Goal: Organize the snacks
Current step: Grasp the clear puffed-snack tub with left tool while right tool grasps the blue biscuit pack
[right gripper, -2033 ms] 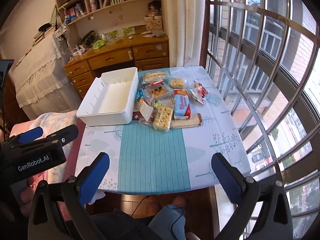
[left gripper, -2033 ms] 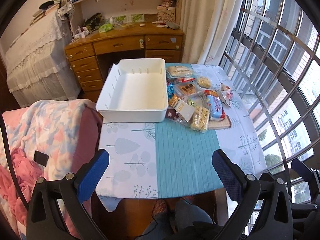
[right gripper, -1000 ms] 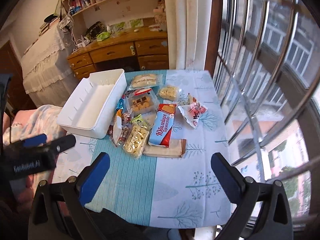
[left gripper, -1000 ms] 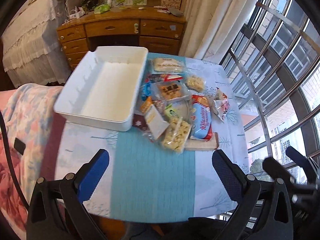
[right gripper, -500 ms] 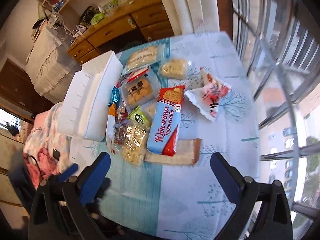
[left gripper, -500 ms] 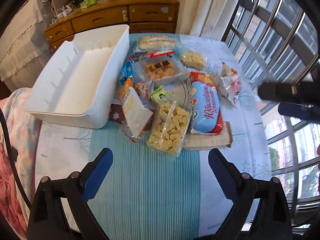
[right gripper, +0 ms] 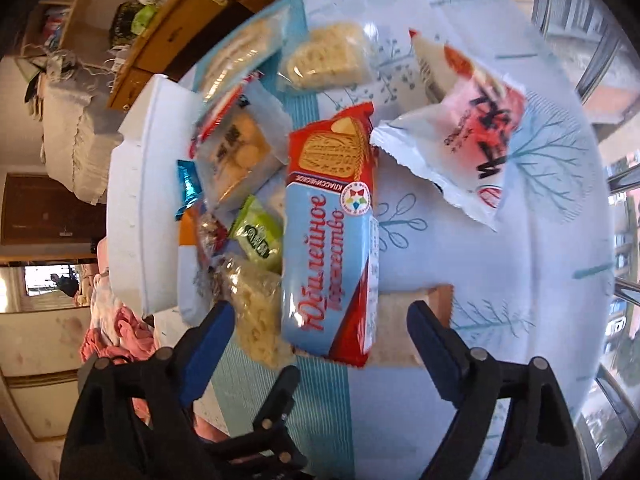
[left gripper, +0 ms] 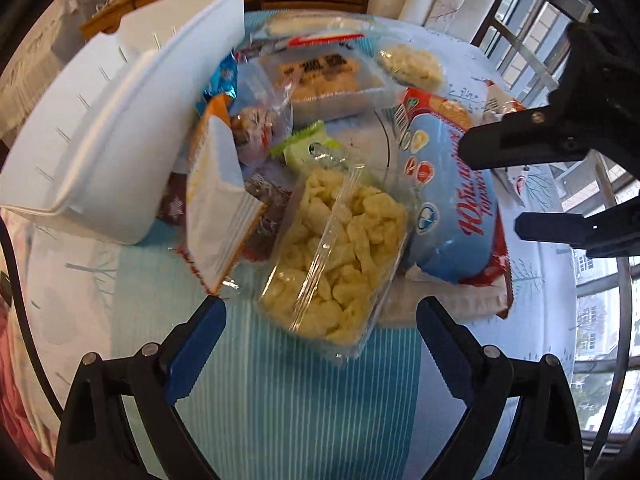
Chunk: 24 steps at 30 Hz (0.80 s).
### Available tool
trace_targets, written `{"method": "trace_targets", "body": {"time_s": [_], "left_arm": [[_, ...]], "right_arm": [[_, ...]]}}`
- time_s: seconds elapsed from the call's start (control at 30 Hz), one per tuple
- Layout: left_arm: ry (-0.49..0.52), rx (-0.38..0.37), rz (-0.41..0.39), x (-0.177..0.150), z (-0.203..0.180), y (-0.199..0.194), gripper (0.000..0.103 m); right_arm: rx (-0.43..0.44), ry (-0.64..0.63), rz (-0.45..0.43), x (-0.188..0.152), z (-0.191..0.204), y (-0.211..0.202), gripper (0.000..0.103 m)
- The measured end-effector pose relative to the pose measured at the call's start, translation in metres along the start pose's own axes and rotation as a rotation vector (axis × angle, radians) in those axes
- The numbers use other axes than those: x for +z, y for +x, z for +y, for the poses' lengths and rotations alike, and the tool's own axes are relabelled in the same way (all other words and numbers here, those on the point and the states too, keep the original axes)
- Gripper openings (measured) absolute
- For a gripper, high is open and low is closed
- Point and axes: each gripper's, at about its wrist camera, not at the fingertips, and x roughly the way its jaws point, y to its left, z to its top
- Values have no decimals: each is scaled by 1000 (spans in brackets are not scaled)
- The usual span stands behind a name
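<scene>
Biscuits, the long blue pack (right gripper: 332, 240), lay on the tablecloth (right gripper: 520, 300) dead ahead of the right gripper (right gripper: 316, 328), lengthwise along its reach, its near end between spread fingers that had just been closing; nothing pinched. Left gripper (left gripper: 320, 320) gaped over the puffs tub (left gripper: 336, 256).

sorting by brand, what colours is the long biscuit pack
Light blue with red ends and red lettering: the biscuit pack, clearest in the right wrist view.

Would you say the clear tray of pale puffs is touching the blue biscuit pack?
Touching: in the left wrist view the clear tray of pale puffs lies with its right edge against the blue biscuit pack.
</scene>
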Motion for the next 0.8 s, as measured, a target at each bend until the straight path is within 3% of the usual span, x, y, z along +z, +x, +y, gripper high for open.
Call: {"method": "trace_targets", "body": {"time_s": [0.3,0.53,0.8], "left_arm": [[-20,9,5,13,-5,29,96],[-62,-24,4,24,-11,44,95],[-92,-71,-7,14,0,41,74]], "right_arm": [[5,-24,44,18,6,24,79],[-27,-47,44,33,10,37,78],[-89,-74,34,45,16,44,73]]}}
